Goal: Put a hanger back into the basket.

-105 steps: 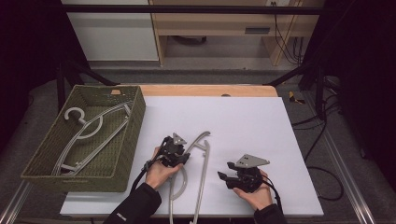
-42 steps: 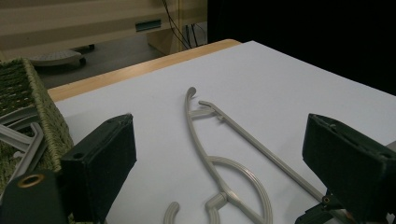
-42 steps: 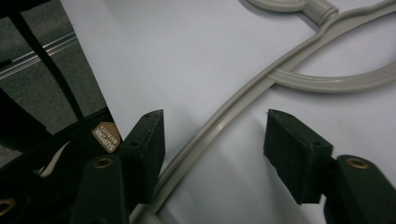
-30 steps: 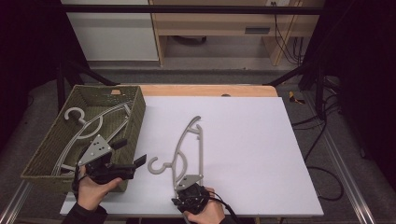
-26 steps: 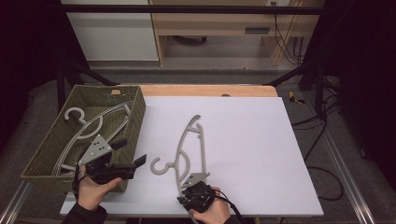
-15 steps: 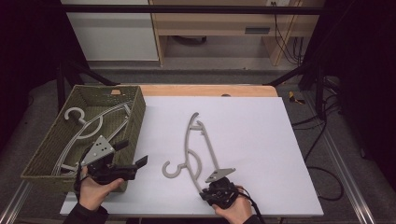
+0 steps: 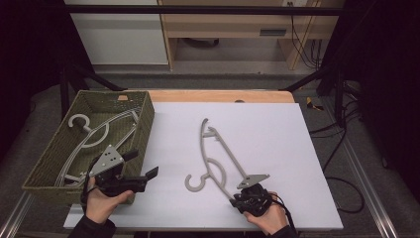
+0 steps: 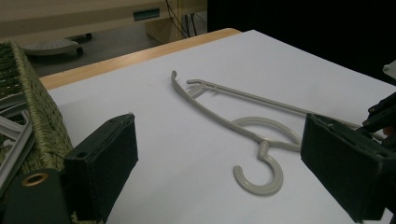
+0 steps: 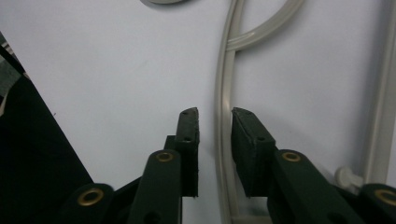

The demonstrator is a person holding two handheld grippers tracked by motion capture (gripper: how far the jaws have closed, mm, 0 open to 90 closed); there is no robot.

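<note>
A grey plastic hanger (image 7: 229, 151) lies flat on the white table (image 7: 282, 124), its hook toward the front. My right gripper (image 7: 235, 197) is at the hanger's near end at the table's front edge. In the right gripper view, one arm of the hanger (image 9: 225, 84) runs between my right gripper's (image 9: 214, 116) jaws. The jaws have just been opening, and a gap shows beside the left pad. My left gripper (image 7: 142, 163) is held open beside the basket with nothing between its jaws. The left gripper view looks across its open jaws (image 8: 222, 149) at the hanger (image 8: 259, 190).
A green woven basket (image 7: 142, 130) stands at the table's left edge with several grey hangers (image 7: 94, 134) inside. Its wall (image 8: 42, 121) is close to my left gripper. A wooden strip borders the table's far edge, with dark floor and cables beyond.
My right gripper has moved right along the front edge, and the hanger's near end has swung right with it. The left gripper has stayed put.
</note>
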